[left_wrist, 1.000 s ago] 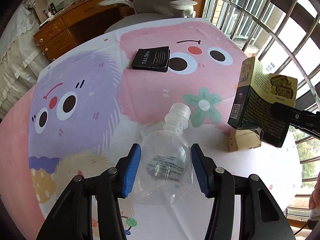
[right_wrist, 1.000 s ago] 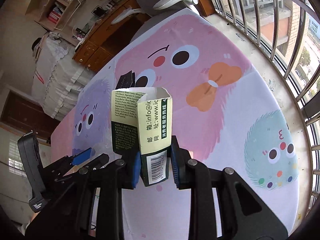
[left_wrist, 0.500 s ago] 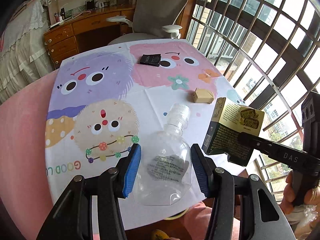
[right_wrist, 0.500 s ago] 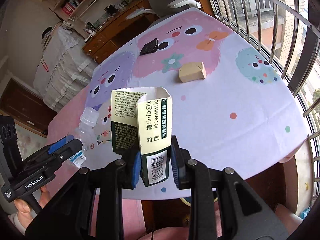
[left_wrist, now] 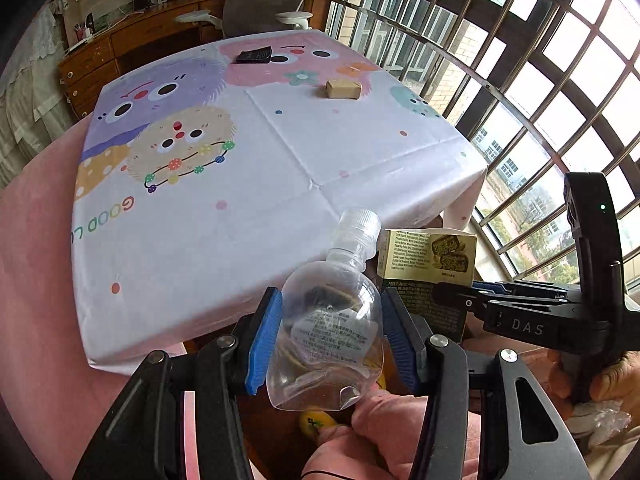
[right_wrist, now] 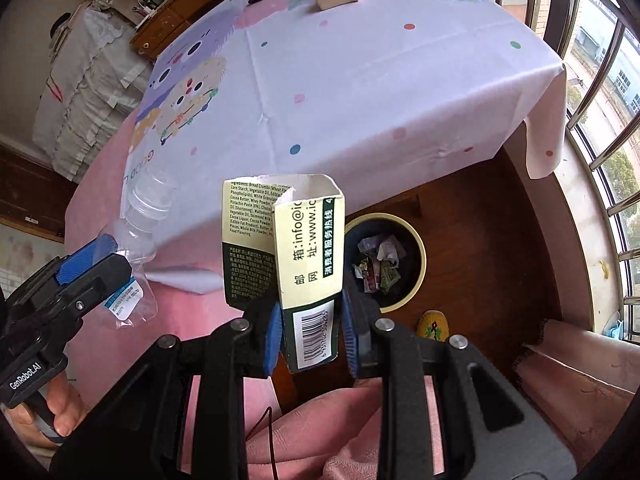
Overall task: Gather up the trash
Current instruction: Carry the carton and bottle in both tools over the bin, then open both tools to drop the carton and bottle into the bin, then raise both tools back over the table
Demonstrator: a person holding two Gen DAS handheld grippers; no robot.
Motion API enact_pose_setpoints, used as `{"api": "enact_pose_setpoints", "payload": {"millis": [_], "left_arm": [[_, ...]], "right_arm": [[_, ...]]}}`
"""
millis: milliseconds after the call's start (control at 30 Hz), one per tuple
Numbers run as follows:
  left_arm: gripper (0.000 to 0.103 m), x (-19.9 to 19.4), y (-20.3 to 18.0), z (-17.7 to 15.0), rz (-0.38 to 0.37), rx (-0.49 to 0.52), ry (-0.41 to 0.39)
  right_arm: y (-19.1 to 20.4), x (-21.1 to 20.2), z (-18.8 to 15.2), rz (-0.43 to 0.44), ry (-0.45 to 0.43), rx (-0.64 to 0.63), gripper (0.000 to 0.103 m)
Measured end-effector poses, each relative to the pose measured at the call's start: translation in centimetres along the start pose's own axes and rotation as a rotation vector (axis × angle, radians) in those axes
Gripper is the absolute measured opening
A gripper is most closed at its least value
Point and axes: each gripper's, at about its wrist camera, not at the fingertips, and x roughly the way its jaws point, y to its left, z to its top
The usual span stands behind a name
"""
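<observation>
My left gripper (left_wrist: 328,336) is shut on a clear plastic bottle (left_wrist: 332,320) with a white cap, held in the air off the table's front edge. My right gripper (right_wrist: 310,328) is shut on an opened green and cream carton (right_wrist: 288,248), seen to the bottle's right as the carton (left_wrist: 430,268) in the left wrist view. A round bin (right_wrist: 416,280) with crumpled wrappers inside stands on the wooden floor below, just right of the carton. The bottle (right_wrist: 136,232) and left gripper (right_wrist: 86,268) show at the left of the right wrist view.
The table (left_wrist: 280,152) carries a cartoon cloth with a tan box (left_wrist: 344,89) and a black packet (left_wrist: 254,56) at its far end. Window bars (left_wrist: 520,80) run along the right. A person's pink-clothed legs and a yellow slipper (right_wrist: 434,324) lie below.
Both grippers pulled back from over the table to beyond its front edge, still holding the bottle and carton. The floor bin has come into the right wrist view.
</observation>
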Motion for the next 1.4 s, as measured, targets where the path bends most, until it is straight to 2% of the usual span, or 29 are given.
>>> {"api": "enact_pose_setpoints", "payload": {"millis": [233, 533, 700, 767, 833, 900, 933, 967, 1000, 1067, 1400], "left_arm": [[0.051, 6.0, -2.1, -4.3, 0.010, -0.019, 0.058], [0.051, 19.7, -2.1, -9.8, 0.064, -0.080, 0.139], [0.052, 25.3, -1.2, -11.9, 0.098, -0.106, 0.153], [0.052, 26.7, -1.0, -12.4, 0.109, -0.111, 0.145], [0.053, 27.6, -0.6, -12.9, 0.113, -0.123, 0.138], [0.058, 28.5, -0.3, -13.1, 0.127, -0.135, 0.151], [0.065, 28.7, -0.2, -13.3, 0.134, -0.142, 0.155], [0.071, 28.8, -0.1, -13.4, 0.142, -0.149, 0.150], [0.074, 28.8, -0.2, -13.2, 0.152, -0.155, 0.140], [0.087, 28.5, -0.3, -13.5, 0.171, -0.158, 0.121], [0.089, 25.6, 2.0, -11.1, 0.247, -0.187, 0.083]], "right_arm": [[-4.2, 7.0, -3.3, -0.062, 0.129, 0.024, 0.022], [-10.9, 18.9, -7.1, -0.112, 0.235, 0.060, 0.022], [-12.9, 23.9, -7.2, -0.129, 0.251, 0.076, 0.023], [-12.0, 25.6, -5.1, -0.123, 0.243, 0.081, 0.023], [-11.9, 26.7, -3.8, -0.097, 0.248, 0.092, 0.023], [-12.1, 27.5, -3.1, -0.076, 0.264, 0.113, 0.026], [-12.1, 27.9, -2.7, -0.070, 0.267, 0.120, 0.030], [-12.1, 27.9, -2.4, -0.072, 0.262, 0.123, 0.042], [-12.0, 28.0, -2.1, -0.069, 0.253, 0.124, 0.048], [-11.6, 28.2, -1.5, -0.054, 0.242, 0.124, 0.049], [-10.7, 26.6, -1.3, -0.059, 0.229, 0.083, 0.049]]}}
